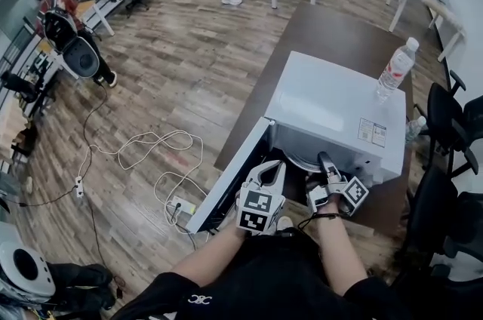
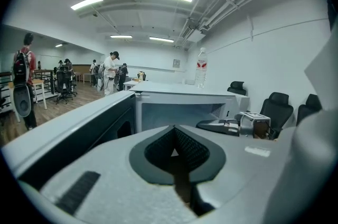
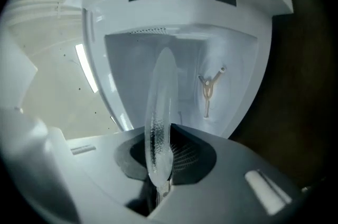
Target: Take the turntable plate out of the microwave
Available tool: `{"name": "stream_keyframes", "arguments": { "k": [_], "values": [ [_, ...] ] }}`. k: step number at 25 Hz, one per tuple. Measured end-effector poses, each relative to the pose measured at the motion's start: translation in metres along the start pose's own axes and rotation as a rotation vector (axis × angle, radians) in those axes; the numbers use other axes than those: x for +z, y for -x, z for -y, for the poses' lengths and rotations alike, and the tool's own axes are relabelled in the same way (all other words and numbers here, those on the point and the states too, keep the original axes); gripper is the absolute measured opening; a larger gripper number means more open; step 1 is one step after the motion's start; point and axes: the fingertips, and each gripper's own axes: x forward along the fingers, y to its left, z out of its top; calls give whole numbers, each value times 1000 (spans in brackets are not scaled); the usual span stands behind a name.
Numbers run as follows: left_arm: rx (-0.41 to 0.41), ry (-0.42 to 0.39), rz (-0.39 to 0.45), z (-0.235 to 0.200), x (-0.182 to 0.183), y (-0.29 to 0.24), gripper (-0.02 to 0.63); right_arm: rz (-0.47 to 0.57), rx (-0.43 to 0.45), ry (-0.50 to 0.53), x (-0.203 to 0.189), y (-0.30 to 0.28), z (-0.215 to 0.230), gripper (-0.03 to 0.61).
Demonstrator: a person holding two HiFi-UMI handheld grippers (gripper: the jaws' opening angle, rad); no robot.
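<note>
Head view: a white box-shaped microwave (image 1: pixel 332 103) sits on a dark brown table (image 1: pixel 324 32) with its door (image 1: pixel 226 179) swung wide to the left. Both grippers are at the opening. The left gripper (image 1: pixel 273 169) hangs just in front of the cavity, and the right gripper (image 1: pixel 326 160) reaches inside. A pale curved edge beside it is probably the rim of the clear round glass turntable plate (image 1: pixel 300 160), though glare makes that uncertain. One clear plastic water bottle (image 1: pixel 396 69) stands on the microwave's top.

Left gripper view: the left gripper (image 2: pixel 174 153) has its jaws pressed together with nothing between them. It looks across the open door at the cavity.

Right gripper view: the right gripper (image 3: pixel 158 178) is clamped on the plate (image 3: pixel 161 106) at its near rim, so the jaws stand only a little apart. The plate is seen edge-on, lifted clear of the cavity floor but inside the microwave. One beige three-armed hub (image 3: pixel 210 88) lies bare on that floor.

Handling: the plate is stiff, smooth and breakable, and likely heavy for a one-edge pinch. It will tend to lever down and slip, so the rim should sit deep in the pads, with the free gripper taking the opposite rim.

Count: one plate, one microwave, one hub, one bottle, two grippers
</note>
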Motion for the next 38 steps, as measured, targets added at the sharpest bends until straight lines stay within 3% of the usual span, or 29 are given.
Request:
{"name": "stream_keyframes", "arguments": {
  "k": [17, 38],
  "values": [
    [-26, -17, 28, 8, 1, 12, 8, -85, 63, -28, -35, 85, -38, 40],
    [-47, -17, 34, -4, 5, 6, 8, -54, 47, -34, -34, 90, -26, 40]
  ]
}}
